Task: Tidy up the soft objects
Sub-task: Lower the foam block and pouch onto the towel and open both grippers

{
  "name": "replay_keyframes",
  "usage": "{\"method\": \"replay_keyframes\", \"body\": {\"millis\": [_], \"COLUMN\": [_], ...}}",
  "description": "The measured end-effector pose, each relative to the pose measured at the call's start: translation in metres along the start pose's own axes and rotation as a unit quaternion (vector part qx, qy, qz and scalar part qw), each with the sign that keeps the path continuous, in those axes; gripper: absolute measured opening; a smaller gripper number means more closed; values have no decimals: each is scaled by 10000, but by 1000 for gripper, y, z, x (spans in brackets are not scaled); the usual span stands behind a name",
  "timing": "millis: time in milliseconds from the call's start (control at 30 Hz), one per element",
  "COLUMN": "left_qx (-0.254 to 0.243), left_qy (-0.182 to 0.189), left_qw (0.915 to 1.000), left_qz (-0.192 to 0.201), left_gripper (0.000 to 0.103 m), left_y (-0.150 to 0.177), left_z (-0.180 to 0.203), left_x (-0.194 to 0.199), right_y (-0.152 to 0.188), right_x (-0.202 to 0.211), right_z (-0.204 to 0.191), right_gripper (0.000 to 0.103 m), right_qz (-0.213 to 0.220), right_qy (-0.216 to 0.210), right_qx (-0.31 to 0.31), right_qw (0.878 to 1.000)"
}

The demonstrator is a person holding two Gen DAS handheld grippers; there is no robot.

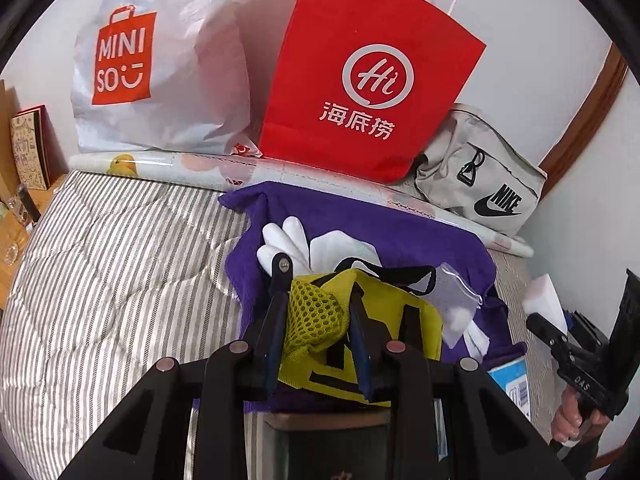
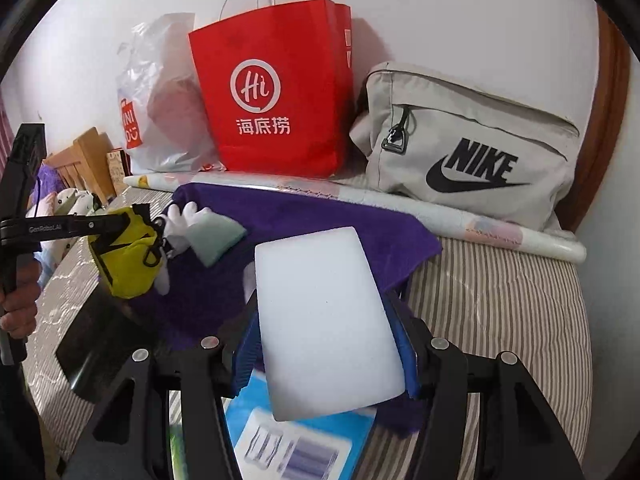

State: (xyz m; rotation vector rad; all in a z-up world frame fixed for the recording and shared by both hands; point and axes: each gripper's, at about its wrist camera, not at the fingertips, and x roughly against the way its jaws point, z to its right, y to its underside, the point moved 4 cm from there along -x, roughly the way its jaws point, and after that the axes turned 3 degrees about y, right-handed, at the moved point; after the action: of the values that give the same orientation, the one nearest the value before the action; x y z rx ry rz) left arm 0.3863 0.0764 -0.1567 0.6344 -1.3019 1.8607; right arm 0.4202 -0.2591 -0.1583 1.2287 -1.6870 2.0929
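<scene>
My left gripper (image 1: pixel 320 284) is shut on a yellow mesh pouch (image 1: pixel 316 316) with black straps, held just above a purple towel (image 1: pixel 400 232) spread on the bed. White gloves (image 1: pixel 288 240) and a small clear packet (image 1: pixel 456 288) lie on the towel behind the pouch. My right gripper (image 2: pixel 324 304) is shut on a white foam sponge block (image 2: pixel 324 320), its blue pads (image 2: pixel 246 356) pressing both long sides, above the towel's (image 2: pixel 320 212) near right corner. In the right wrist view the left gripper (image 2: pixel 132 220) with the pouch (image 2: pixel 128 256) hangs at the left, beside a pale green sponge (image 2: pixel 216 240).
A red paper bag (image 1: pixel 368 76), a white Miniso plastic bag (image 1: pixel 160 72) and a grey Nike bag (image 2: pixel 472 148) stand against the wall behind a rolled sheet (image 1: pixel 168 164). The bed has a striped quilt (image 1: pixel 112 260). A blue-and-white packet (image 2: pixel 296 440) lies under the right gripper.
</scene>
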Motion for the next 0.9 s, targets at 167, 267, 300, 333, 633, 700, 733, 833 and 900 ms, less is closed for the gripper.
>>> {"method": "replay_keyframes", "body": {"millis": [167, 267, 300, 333, 633, 700, 733, 833, 900], "left_qx": [-158, -172, -197, -233, -434, -452, -468, -507, -507], "left_qy": [-225, -258, -262, -296, -383, -335, -316, -304, -283], "left_qw": [9995, 9986, 9985, 9982, 9962, 9961, 9961, 9959, 9956], "left_qz": [-186, -421, -448, -469, -655, -674, -676, -688, -730], "left_gripper": [28, 28, 28, 28, 30, 30, 30, 30, 30], "left_y": [-2, 0, 0, 0, -4, -4, -3, -4, -4], "left_z": [1, -2, -3, -3, -3, -3, -2, -1, 0], "left_x": [-20, -35, -38, -40, -59, -61, -61, -64, -66], "right_y": [-18, -24, -25, -26, -27, -27, -28, -28, -28], "right_x": [-22, -35, -40, -45, -80, -87, -91, -101, -105], "right_z": [1, 1, 1, 0, -4, -4, -4, -7, -8], "right_gripper": [57, 57, 57, 57, 57, 57, 57, 57, 57], "right_qz": [-129, -221, -265, -311, -613, -731, -787, -925, -984], "right_qy": [25, 102, 133, 145, 158, 184, 172, 108, 133], "right_qx": [101, 165, 186, 203, 315, 315, 306, 335, 404], "right_qw": [9999, 9996, 9994, 9992, 9975, 9967, 9963, 9951, 9942]}}
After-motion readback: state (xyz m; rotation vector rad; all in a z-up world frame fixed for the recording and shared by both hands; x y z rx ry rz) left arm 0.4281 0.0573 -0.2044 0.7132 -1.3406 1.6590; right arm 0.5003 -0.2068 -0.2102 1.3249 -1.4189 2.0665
